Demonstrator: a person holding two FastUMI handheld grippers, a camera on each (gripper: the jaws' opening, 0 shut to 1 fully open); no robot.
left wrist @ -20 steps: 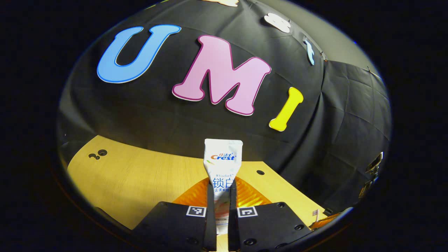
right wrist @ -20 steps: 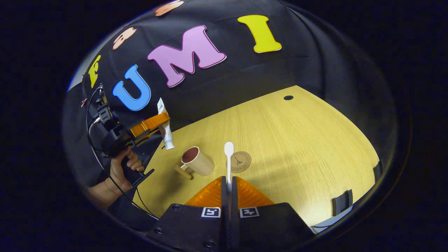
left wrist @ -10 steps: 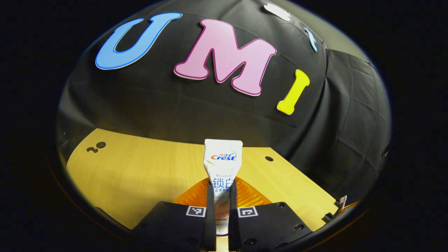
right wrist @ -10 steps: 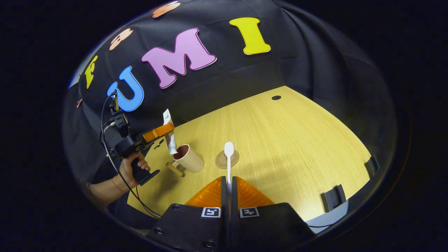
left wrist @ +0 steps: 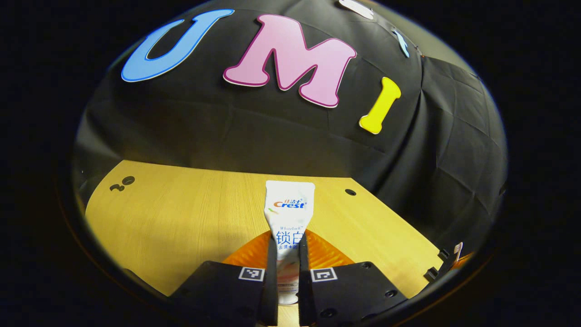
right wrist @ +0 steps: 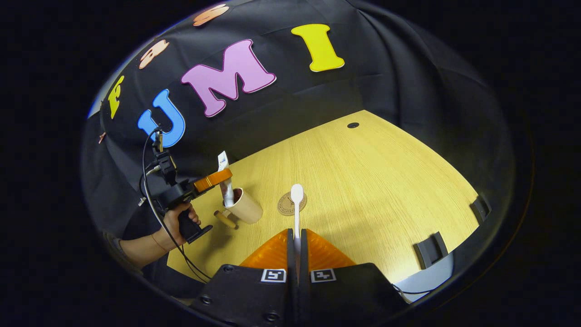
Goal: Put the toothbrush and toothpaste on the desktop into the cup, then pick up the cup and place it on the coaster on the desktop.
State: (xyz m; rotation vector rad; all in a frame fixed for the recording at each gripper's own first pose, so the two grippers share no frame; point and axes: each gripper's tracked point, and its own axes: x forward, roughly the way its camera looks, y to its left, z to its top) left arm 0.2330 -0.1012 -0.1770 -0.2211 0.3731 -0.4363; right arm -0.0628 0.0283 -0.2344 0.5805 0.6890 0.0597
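In the left gripper view I am looking along the left gripper (left wrist: 287, 254), whose two fingers are clamped on the toothpaste (left wrist: 288, 213). The tube is standing up between them with its flat crimped end pointing away from me, and its lower part is running down between the fingers. Beyond it the desk (left wrist: 181, 218) is stretching out to the booth's black wall.

In the right gripper view I am seeing the right gripper (right wrist: 297, 254) pressed together on the toothbrush (right wrist: 297, 204). The brush is sticking straight forward from the fingers, its rounded far end lying over the near edge of the coaster (right wrist: 287, 205) as I see it, though I cannot tell how high above it.

Farther off and to the left in this view, the cup (right wrist: 244, 208) is resting on the desk near the coaster but apart from it, mouth tilted toward the left, with its handle (right wrist: 224, 219) toward me. The tube is standing upright with its lower end at or just inside the cup's mouth; I cannot tell how deep. The left gripper is gripping it around the middle, and a hand (right wrist: 179, 218) is wrapping the gripper's grip, with a cable (right wrist: 152, 200) looping past the wrist.
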